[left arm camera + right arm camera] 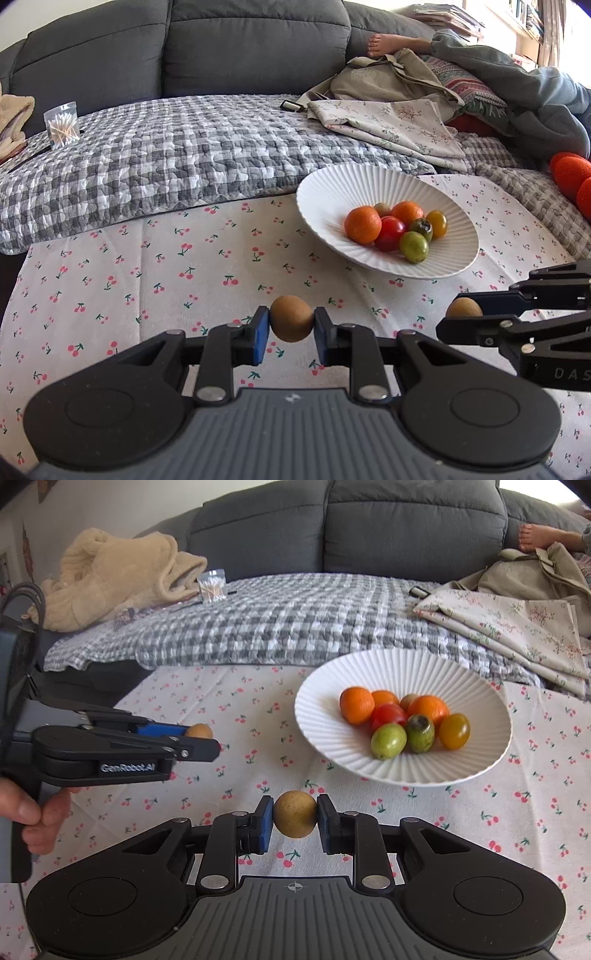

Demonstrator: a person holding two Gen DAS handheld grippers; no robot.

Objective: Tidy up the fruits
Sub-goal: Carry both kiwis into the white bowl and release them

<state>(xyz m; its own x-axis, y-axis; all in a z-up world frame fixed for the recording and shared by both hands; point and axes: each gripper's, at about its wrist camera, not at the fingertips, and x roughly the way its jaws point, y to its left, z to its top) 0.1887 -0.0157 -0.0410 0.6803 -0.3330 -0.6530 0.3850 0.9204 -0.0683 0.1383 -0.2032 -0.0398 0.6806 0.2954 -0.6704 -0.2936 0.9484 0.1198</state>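
Observation:
My left gripper (291,332) is shut on a round brown fruit (291,318), held above the cherry-print cloth. My right gripper (294,818) is shut on a second round brown fruit (294,814). Each gripper shows in the other's view: the right one (461,317) with its fruit (463,307), the left one (201,740) with its fruit (199,731). A white ribbed plate (325,192) (406,668) ahead and to the right holds several fruits: oranges (362,224) (356,705), a red tomato (388,716), green ones (388,741) and a yellow one (454,731).
The cherry-print cloth (147,266) covers the table. Behind it is a grey sofa (221,44) with a checked quilt (166,155), a bag of cotton swabs (62,125), folded floral cloth (399,125), a beige towel (110,572), red-orange balls (570,170) and a person's foot (384,44).

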